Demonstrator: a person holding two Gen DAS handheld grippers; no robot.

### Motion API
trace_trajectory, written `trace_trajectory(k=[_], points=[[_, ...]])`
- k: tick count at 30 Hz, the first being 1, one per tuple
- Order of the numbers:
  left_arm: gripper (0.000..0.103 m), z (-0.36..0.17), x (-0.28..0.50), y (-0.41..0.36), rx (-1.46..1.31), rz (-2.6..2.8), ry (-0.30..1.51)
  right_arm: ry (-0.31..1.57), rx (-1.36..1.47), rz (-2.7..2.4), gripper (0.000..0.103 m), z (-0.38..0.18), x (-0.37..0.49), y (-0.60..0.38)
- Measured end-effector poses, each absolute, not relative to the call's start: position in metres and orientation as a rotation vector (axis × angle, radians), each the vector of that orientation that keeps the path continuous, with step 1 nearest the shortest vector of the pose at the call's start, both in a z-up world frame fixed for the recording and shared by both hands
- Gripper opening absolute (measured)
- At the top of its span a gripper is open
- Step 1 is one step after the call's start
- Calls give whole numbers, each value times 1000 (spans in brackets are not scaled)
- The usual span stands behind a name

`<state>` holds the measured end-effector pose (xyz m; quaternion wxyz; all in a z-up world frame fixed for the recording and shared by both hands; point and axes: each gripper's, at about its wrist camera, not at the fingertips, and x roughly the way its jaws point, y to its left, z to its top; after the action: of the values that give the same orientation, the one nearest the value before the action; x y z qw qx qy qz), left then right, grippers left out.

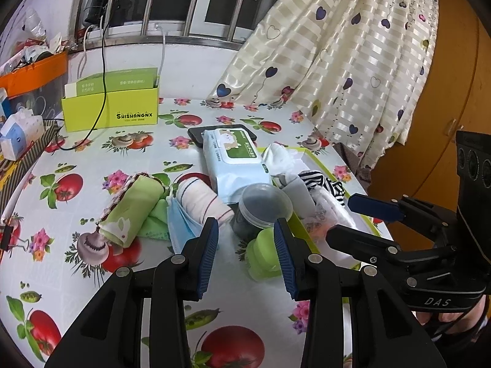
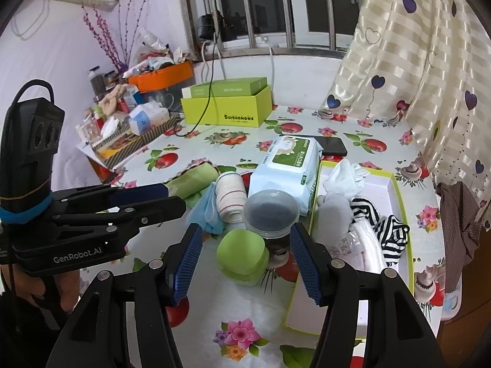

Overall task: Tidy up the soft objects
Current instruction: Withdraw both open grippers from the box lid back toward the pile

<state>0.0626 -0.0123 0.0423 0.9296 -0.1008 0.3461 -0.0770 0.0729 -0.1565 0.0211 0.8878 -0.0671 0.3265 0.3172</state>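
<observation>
Table: the table [image 1: 129,279] has a white cover with tomatoes, mushrooms, peas and pink flowers on it.
Back, upper left: a lime green box [image 1: 110,112] with black letters; a black cable [image 1: 92,128] runs over it and down to the table.
Middle: a pack of wet wipes [image 1: 236,165], its far end on a black phone [image 1: 196,135].
Left of middle: a rolled green cloth [image 1: 132,211], a blue face mask [image 1: 181,227] and a rolled white towel with red lines [image 1: 199,199].
Lower middle: a clear tub with a lid [image 1: 264,205] and a small green jar [image 1: 264,254], just beside each other.
Right: a flat box lid with a green edge [image 2: 399,202], with socks inside.
</observation>
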Motion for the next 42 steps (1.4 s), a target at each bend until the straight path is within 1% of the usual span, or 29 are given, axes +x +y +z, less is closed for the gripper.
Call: trace_trajectory(k=[16,42], points=[[39,30,61,7,-220,-114,721,702,-172,688,59,17,76,-136],[39,0,62,94,-294,44,754,749,-227,731,59,8,86,-100]])
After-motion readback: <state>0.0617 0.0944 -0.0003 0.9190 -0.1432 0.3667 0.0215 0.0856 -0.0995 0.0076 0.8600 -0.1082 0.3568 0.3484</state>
